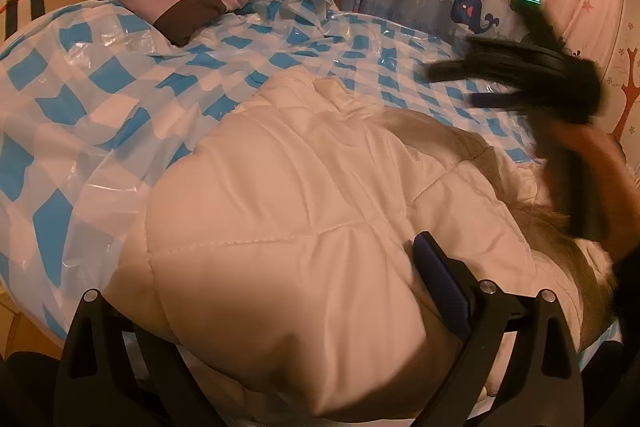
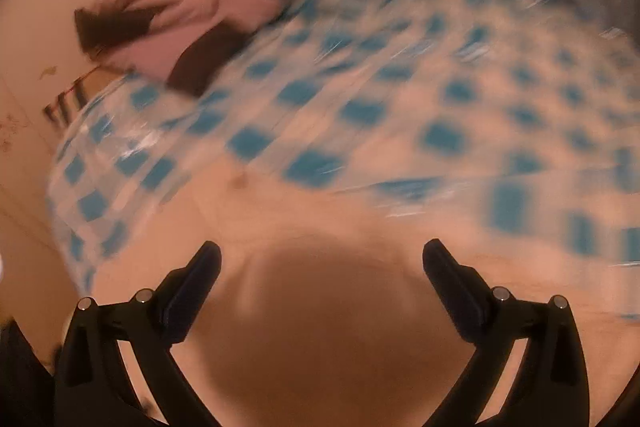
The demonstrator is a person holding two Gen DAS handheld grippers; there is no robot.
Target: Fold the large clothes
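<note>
Your left gripper (image 1: pixel 280 311) has its fingers spread wide around a fold of the cream quilted jacket (image 1: pixel 320 227), which lies on the blue-checked plastic sheet (image 1: pixel 120 75) covering the bed. Your right gripper (image 2: pixel 322 259), fingers wide and empty, hovers blurred above the jacket.

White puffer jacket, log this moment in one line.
white puffer jacket bunched on checkered sheet | left claw over it | right claw open, empty

Both tools — left (image 1: pixel 288 307), right (image 2: pixel 322 267) — agape (right blurred)
</note>
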